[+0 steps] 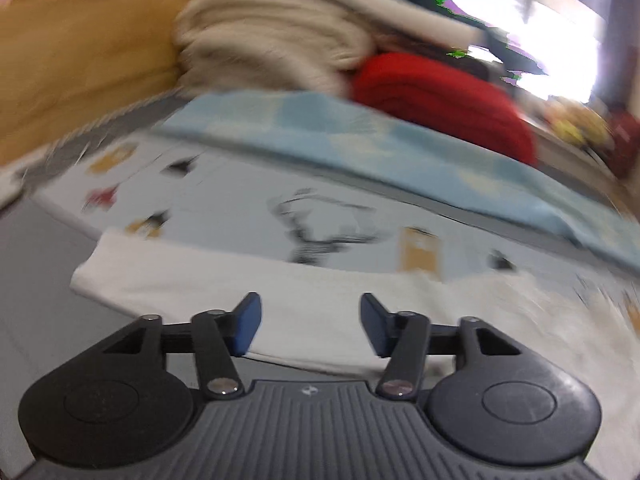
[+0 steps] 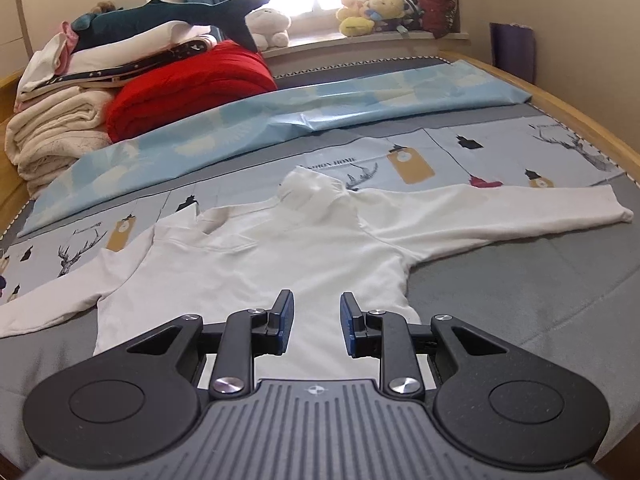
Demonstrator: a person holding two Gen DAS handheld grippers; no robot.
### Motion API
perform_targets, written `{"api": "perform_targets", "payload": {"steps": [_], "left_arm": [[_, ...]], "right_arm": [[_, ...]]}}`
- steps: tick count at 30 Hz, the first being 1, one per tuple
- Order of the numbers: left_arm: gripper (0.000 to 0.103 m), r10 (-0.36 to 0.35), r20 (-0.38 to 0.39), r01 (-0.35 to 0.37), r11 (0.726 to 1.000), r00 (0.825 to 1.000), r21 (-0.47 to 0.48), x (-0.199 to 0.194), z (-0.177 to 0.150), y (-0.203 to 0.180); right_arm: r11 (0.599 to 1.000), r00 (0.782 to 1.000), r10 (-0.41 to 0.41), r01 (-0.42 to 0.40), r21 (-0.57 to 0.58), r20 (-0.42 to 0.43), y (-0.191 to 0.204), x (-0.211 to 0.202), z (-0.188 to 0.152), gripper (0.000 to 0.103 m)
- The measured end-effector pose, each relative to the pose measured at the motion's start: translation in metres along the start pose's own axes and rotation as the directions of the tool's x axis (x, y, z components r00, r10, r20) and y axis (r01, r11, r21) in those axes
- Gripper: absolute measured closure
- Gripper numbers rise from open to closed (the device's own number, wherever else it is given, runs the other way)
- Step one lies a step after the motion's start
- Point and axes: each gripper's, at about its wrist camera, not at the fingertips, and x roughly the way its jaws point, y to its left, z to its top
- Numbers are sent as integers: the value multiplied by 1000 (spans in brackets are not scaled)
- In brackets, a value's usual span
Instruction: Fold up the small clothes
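A small white long-sleeved top with a high collar lies flat on the bed, both sleeves spread out to the sides. My right gripper is open and empty, just above the top's lower hem. In the blurred left wrist view, my left gripper is open and empty over one white sleeve of the top.
The bed has a grey printed sheet and a light blue cover across its middle. A red blanket and a stack of folded cream and white bedding sit at the back left. Plush toys line the windowsill. A wooden bed frame borders the right.
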Motion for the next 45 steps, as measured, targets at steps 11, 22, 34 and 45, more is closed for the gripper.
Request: {"api": "perform_targets", "payload": {"steps": [11,22,34,45], "left_arm": [[51,177,-152,-226,879,972,-420,75,-9,179],[102,132,-168,-199,849,977,-489,97,-9,192],[103,0,89,27,951,996,-308,-12,81,45],[103,-221,-107,198,961,969,-192,-5,22,-142]], "right_arm": [[993,999,4,-10,-121,-47,37,31,8,100],[991,993,-18,3,-132,-118,56,47,0,100],[991,996,-17,5,-137,-87,43,31,3,100],[994,994,-16,4,-113,-107,16,13,-11,100]]}}
